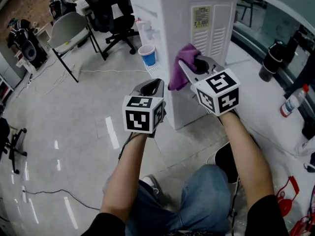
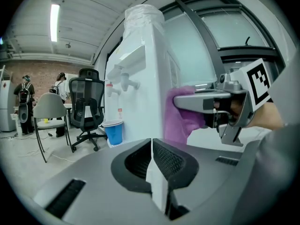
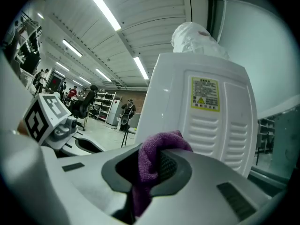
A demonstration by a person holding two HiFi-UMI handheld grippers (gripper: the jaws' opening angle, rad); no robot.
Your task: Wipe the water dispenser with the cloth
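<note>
Cloth (image 3: 152, 161) sits pinched between the jaws of the right claw (image 3: 157, 165), which is closed on it: a fold bulges up over the jaw tips and the rest hangs down through the gap behind them. The bunched end lies against the side wall of the water dispenser (image 1: 172, 14), just below its ribbed vents and yellow label (image 3: 205, 93). The left claw (image 2: 152, 146) has its jaws brought together with nothing between them; it is held just to the left of the right one and a little lower, apart from the dispenser and pointed at its near corner.

The cloth is purple, with a nubby, towel-like surface, crumpled rather than folded flat. The dispenser is a tall white cabinet.

The head view looks down on both claws, with the cloth as a purple tuft at the dispenser's corner and a blue cup (image 1: 147, 54) standing at the dispenser's front, further off on the left. The right claw's own view shows none of that front; it takes in the side panel, the label and a white wrapped shape on top of the cabinet. The left claw's view takes in both faces: the white taps (image 2: 125, 81) above the cup on the front, and the cloth spread against the side wall under the right claw's arm. It also shows a black office chair (image 2: 86, 102) and a grey chair (image 2: 47, 108) on the floor (image 1: 74, 117) beyond. Only the head view shows a spray bottle (image 1: 293, 101) off to the right.
</note>
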